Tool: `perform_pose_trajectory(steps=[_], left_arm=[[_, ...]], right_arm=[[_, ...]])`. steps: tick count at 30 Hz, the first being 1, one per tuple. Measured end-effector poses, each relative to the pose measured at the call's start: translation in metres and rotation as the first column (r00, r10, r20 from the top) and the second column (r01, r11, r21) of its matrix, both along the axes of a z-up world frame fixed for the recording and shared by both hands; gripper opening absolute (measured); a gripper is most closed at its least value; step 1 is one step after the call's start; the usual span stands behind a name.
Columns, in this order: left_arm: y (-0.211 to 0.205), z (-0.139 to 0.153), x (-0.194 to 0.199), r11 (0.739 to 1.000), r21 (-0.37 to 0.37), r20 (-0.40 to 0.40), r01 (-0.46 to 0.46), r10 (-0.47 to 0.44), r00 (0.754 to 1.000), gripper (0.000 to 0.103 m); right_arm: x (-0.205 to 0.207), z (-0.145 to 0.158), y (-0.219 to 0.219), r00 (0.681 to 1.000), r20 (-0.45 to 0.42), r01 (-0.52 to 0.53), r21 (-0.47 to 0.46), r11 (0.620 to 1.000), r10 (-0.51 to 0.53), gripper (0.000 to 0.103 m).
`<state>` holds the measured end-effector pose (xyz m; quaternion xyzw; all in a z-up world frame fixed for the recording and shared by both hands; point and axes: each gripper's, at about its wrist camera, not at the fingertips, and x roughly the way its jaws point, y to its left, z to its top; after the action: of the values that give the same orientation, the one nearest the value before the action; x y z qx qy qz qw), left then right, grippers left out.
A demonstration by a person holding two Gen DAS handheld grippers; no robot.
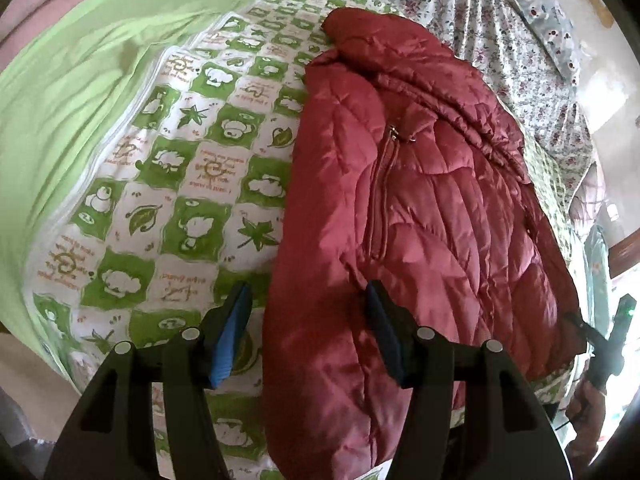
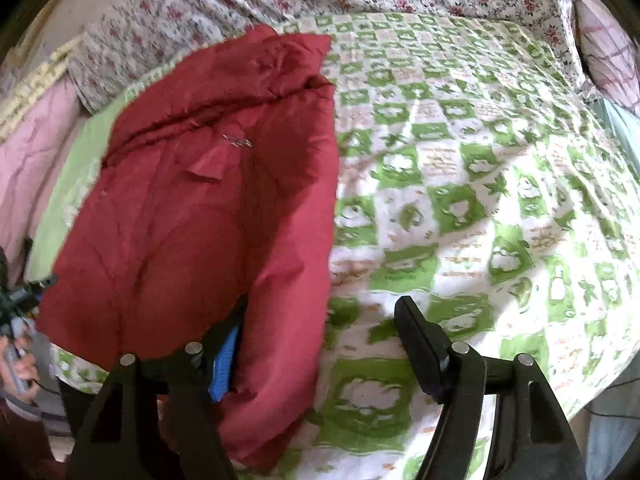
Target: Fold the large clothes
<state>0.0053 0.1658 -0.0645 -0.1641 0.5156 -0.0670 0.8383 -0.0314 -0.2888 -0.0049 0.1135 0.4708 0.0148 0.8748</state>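
A red quilted puffer jacket (image 1: 420,200) lies folded lengthwise on a green-and-white checked quilt (image 1: 180,184), its zip pull showing near the chest. In the left wrist view my left gripper (image 1: 308,332) hangs open over the jacket's near left edge. That edge lies between the fingers, and the blue pad (image 1: 230,340) stands clear of the cloth. In the right wrist view the jacket (image 2: 200,200) fills the left side. My right gripper (image 2: 324,352) is open and straddles its right edge, with one finger against the red cloth and the other over the quilt (image 2: 480,200).
A floral sheet (image 1: 500,20) covers the bed's far end, and a plain light-green blanket (image 1: 80,80) lies beside the quilt. Pink bedding (image 2: 28,152) and a plaid pillow (image 2: 608,52) sit at the edges. A person's hand (image 1: 588,396) shows at the near bed edge.
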Motion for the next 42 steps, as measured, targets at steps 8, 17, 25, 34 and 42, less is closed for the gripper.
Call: perform_pose_trajectory(steps=[8, 17, 25, 34, 42], left_arm=[[-0.002, -0.008, -0.004, 0.999, -0.032, -0.013, 0.021, -0.021, 1.0, 0.064], [-0.021, -0.005, -0.015, 0.992, 0.021, 0.012, 0.123, -0.124, 0.992, 0.064], [-0.024, -0.008, -0.016, 0.987, -0.023, 0.016, 0.162, -0.161, 0.987, 0.062], [-0.027, 0.001, -0.023, 0.979, -0.055, 0.059, 0.195, -0.192, 0.98, 0.022], [-0.023, 0.024, -0.025, 0.977, -0.105, 0.133, 0.184, -0.169, 0.977, 0.018]], right_arm=[[0.016, -0.013, 0.028, 0.997, -0.042, -0.07, -0.003, 0.998, 0.07, 0.074], [-0.003, -0.015, 0.013, 0.995, -0.038, -0.093, 0.041, 0.995, 0.094, 0.048], [-0.001, -0.017, 0.012, 0.992, -0.044, -0.117, 0.093, 0.989, 0.122, 0.046], [-0.008, -0.01, 0.011, 0.984, 0.026, -0.179, 0.171, 0.969, 0.177, 0.031], [-0.01, -0.001, 0.004, 0.978, 0.126, -0.195, 0.281, 0.94, 0.165, 0.026]])
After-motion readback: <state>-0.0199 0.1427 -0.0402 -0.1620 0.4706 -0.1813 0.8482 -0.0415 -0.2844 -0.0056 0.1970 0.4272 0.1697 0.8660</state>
